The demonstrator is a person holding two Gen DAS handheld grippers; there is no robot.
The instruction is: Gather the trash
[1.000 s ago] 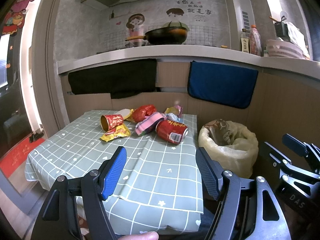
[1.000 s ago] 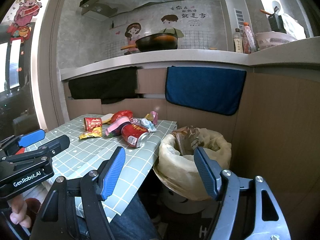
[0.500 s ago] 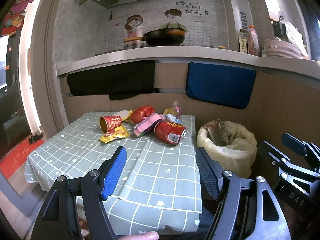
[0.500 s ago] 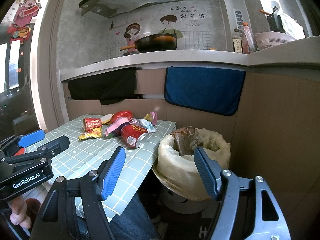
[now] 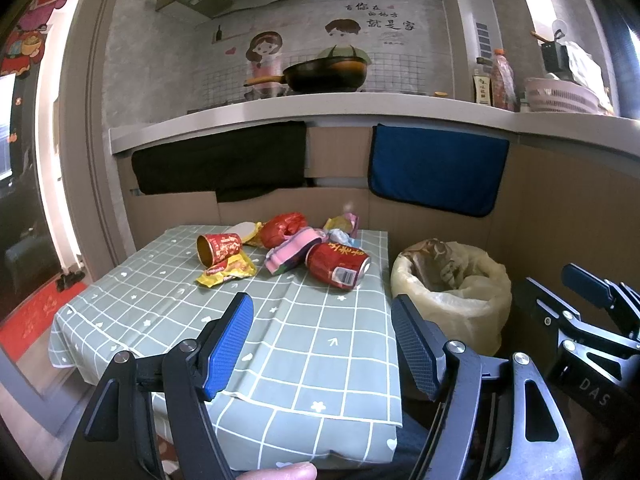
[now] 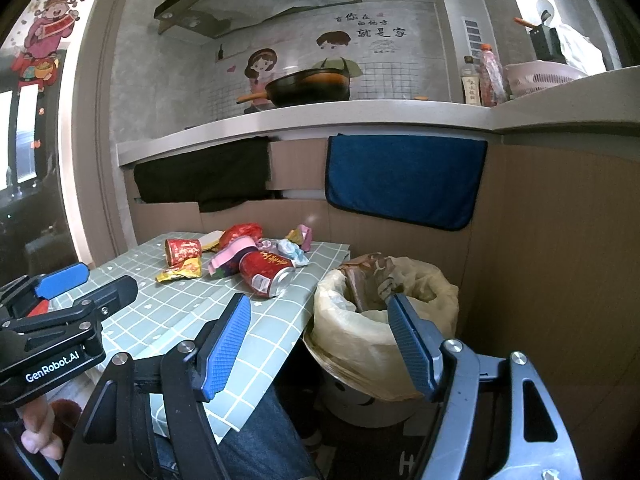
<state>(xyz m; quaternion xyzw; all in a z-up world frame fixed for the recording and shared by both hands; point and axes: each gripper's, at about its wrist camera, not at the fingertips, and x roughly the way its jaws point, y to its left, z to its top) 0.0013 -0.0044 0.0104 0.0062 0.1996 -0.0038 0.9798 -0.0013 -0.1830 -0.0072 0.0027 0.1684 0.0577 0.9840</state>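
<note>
Left wrist: both empty grippers gape, left gripper [image 5: 322, 342] above bare cloth, bin [image 5: 452, 292] beside table edge [image 5: 394, 320].

Hidden, cropped and unreadable parts

The bin [image 6: 360, 400] under the yellow bag [image 6: 360, 332] shows only a pale strip; its base is lost in shadow behind the right gripper [image 6: 320, 344]. What fills the bag is a brown crumple, kind unclear. In the trash pile [image 5: 288, 248], the pink wrapper [image 5: 292, 252] covers part of the red can [image 5: 340, 264], and the small wrappers behind cannot be told apart. A fingertip [image 5: 280, 472] is cut off by the bottom edge. Bottle labels [image 5: 482, 90] are too small to read.
</note>
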